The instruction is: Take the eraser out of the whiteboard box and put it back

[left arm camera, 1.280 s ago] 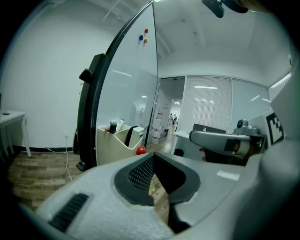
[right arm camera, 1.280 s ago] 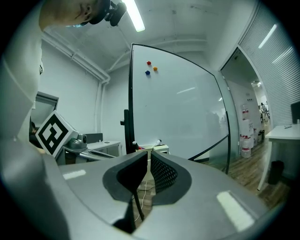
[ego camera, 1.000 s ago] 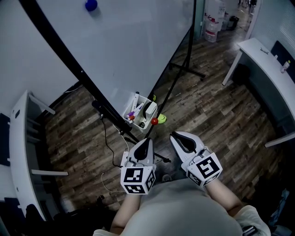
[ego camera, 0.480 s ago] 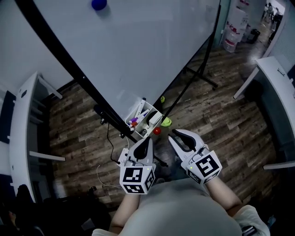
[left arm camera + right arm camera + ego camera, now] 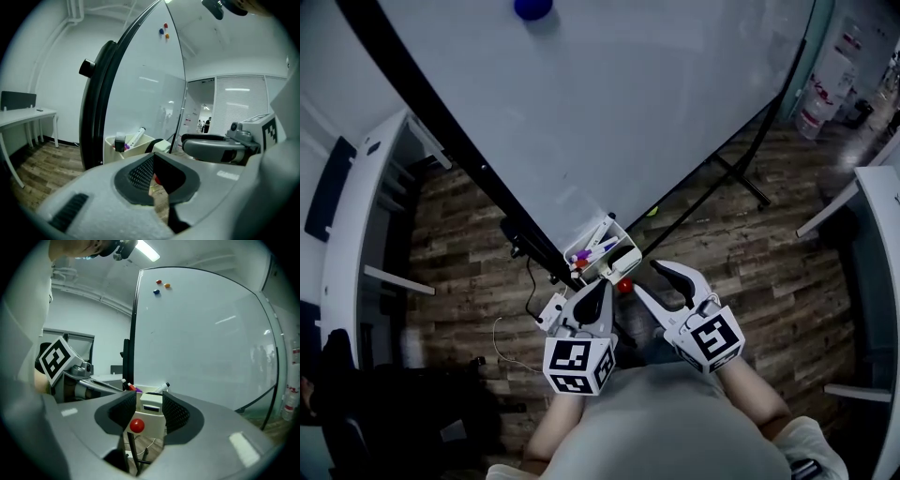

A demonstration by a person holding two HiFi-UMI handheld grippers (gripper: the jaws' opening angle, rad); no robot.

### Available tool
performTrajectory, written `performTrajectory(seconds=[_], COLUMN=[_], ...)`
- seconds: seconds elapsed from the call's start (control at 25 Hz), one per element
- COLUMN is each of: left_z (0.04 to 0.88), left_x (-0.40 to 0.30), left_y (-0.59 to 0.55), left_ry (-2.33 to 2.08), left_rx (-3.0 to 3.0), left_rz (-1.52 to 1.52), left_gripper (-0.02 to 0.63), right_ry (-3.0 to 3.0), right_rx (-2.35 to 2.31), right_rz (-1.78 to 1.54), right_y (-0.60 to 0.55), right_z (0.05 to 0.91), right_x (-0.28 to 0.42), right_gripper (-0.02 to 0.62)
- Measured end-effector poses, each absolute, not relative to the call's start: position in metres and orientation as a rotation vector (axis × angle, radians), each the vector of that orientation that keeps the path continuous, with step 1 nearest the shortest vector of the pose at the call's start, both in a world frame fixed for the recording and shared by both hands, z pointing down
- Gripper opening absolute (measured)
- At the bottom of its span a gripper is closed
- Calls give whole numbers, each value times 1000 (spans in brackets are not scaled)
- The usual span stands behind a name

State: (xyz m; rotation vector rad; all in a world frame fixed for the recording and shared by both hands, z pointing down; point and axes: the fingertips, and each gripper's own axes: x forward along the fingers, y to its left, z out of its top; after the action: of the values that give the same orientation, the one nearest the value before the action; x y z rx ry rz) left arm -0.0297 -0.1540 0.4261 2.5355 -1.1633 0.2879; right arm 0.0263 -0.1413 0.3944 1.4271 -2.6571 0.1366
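The eraser [image 5: 151,405] is a pale, cream-white block with a dark slot-like band across its face. It stands upright in the whiteboard box [image 5: 157,427], a cream tub hung at the lower edge of the whiteboard [image 5: 609,112]. Markers [image 5: 162,388] lean in the tub beside it, and a small red ball [image 5: 136,425] sits on the tub's front wall.

The right tongs [image 5: 149,409] stand well apart and have just been opening. Nothing is between the pads, and the box with the eraser shows through the gap, a little way ahead. The left tongs [image 5: 153,162] are closed together on nothing, with only a thin wedge of floor showing under the pads.

Only the head view shows both tongs side by side just short of the box, above the wooden floor [image 5: 741,253]. There the eraser is just a small pale-and-dark shape. Only the right gripper view gives the eraser's face straight on, along with three small magnets [image 5: 161,285] high on the board. The left gripper view takes the box from its side, with the board nearly edge-on and the right tongs off to the right
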Motion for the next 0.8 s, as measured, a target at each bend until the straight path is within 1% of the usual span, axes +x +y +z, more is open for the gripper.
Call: performTrajectory(seconds=[0.16, 0.32, 0.48, 0.8], left_z=[426, 424, 423, 425], left_x=[-26, -24, -26, -35], left_y=[-162, -166, -167, -169], left_ry=[-1218, -1260, -1308, -1420], left_rx=[2514, 2491, 2464, 2395], left_rz=[285, 267, 258, 229], left_gripper=[3, 4, 3, 3], right_ry=[-2704, -2715, -2733, -2764], right_rx=[1326, 1266, 1192, 1067], right_rz=[59, 107, 68, 52], right_y=[-153, -162, -170, -181], right_z=[394, 400, 403, 411], right_x=[24, 20, 16, 6], right_gripper=[208, 233, 256, 281])
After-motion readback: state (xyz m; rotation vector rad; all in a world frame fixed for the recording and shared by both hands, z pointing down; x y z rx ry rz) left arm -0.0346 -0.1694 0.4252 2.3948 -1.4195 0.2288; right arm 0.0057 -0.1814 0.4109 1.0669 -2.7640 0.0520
